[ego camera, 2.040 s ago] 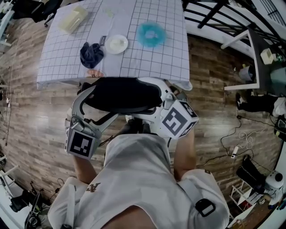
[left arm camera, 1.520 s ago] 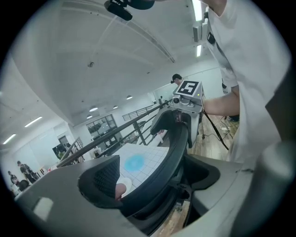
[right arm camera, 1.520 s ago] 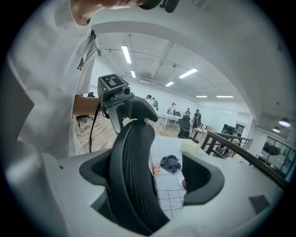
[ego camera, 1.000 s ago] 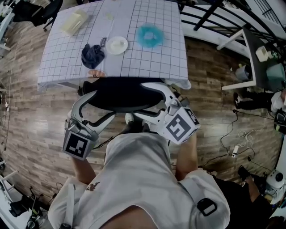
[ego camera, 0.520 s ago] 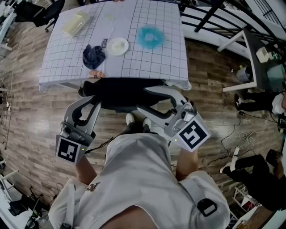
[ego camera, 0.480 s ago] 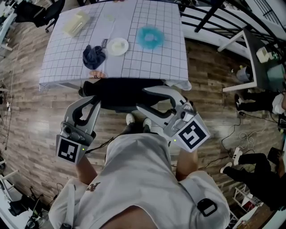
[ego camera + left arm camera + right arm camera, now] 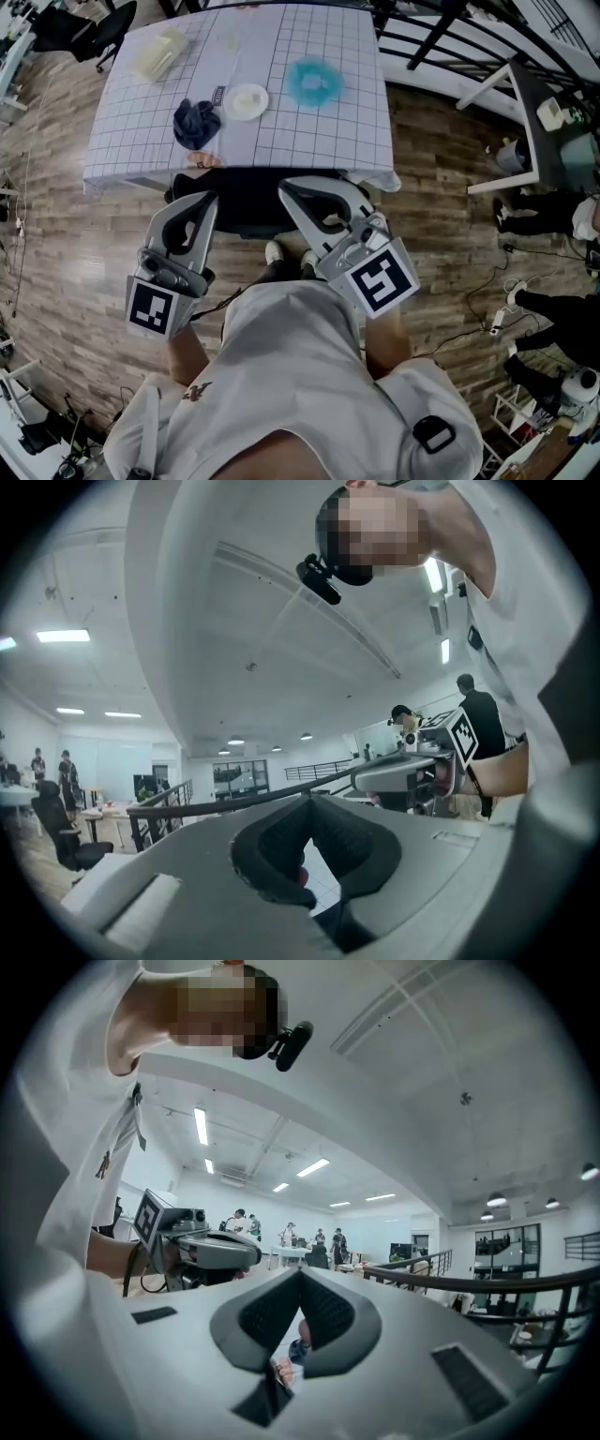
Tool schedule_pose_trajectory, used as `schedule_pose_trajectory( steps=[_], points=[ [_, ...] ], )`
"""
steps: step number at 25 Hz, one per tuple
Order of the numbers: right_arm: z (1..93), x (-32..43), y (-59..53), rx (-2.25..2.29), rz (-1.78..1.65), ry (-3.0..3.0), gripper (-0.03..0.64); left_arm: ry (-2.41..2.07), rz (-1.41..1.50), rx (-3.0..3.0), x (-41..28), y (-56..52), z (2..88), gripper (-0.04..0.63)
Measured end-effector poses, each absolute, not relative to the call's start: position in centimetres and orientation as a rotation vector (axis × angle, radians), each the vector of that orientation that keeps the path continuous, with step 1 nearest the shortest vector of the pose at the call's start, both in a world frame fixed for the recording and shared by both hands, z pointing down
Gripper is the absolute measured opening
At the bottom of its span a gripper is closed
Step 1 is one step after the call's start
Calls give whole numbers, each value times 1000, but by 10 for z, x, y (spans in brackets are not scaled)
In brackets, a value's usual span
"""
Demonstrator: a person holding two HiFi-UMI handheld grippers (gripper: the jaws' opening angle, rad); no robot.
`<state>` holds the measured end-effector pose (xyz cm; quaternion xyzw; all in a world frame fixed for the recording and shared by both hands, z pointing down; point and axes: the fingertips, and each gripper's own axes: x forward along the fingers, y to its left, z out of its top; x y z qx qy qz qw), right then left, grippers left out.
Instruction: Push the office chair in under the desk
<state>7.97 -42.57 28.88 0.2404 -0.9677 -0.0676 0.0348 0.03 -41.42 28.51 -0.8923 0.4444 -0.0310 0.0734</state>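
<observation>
The office chair [image 7: 242,202] has a black seat that sits mostly under the front edge of the desk [image 7: 122,150], which wears a white grid cloth. In the head view my left gripper [image 7: 207,198] hovers over the seat's left part and my right gripper [image 7: 284,187] over its right part. Both are shut with nothing between the jaws, and neither grips the chair. The left gripper view and the right gripper view both look up at the ceiling and the person, past the shut left gripper [image 7: 312,803] and the shut right gripper [image 7: 300,1275].
On the desk lie a dark blue cloth [image 7: 196,123], a white dish [image 7: 247,100], a cyan fluffy ring [image 7: 314,82] and a cream box [image 7: 157,54]. A black railing [image 7: 450,42] and a white side table [image 7: 534,103] stand right. Cables [image 7: 492,323] lie on the wooden floor.
Both grippers went from open at the chair's rear edge to shut and drew together over the seat. The chair slid further under the desk.
</observation>
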Motion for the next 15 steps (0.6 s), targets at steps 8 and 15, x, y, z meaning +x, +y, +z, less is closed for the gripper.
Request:
schedule_pose_trajectory(
  steps=[8, 15],
  points=[
    [308, 78, -430, 775, -16, -2956, 3, 1361, -80, -2761, 8, -421, 295, 3],
    [312, 77, -430, 749, -6, -2952, 3, 1347, -91, -2763, 10, -421, 296, 3]
  ],
)
